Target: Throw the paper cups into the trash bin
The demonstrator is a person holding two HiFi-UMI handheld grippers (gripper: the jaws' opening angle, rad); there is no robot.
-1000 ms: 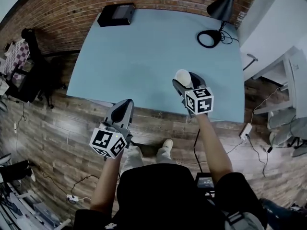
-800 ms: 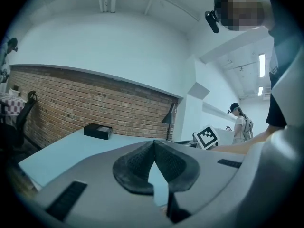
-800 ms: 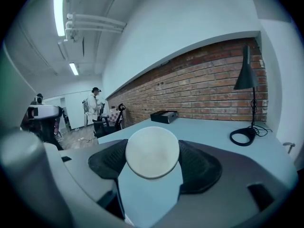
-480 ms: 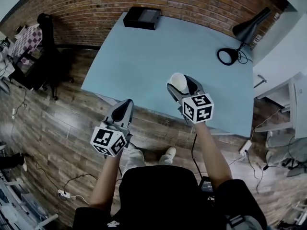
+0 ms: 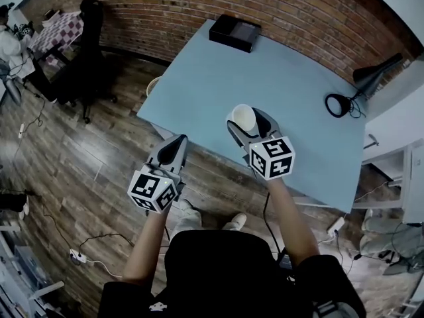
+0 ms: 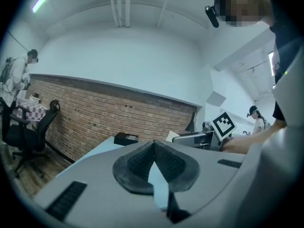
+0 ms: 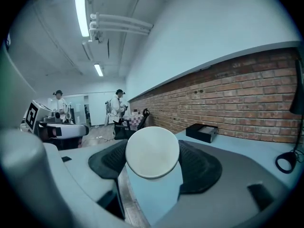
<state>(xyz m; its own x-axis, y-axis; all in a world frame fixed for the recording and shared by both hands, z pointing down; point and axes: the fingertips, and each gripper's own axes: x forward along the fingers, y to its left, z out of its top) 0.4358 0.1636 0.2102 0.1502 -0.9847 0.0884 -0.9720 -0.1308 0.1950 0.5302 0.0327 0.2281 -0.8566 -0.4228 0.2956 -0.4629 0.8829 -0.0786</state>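
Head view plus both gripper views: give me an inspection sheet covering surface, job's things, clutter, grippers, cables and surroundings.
Surface: light blue table against a brick wall.
Job's things: one paper cup, in the right gripper; pale round rim by the table's left edge, possibly the bin.
Clutter: black box and desk lamp at the table's far side.
Grippers: left gripper fingers together, empty; right gripper fingers clamped on the paper cup.
Cables: white power strip with its lead on the floor.
Surroundings: wood floor, black office chair, people far off.
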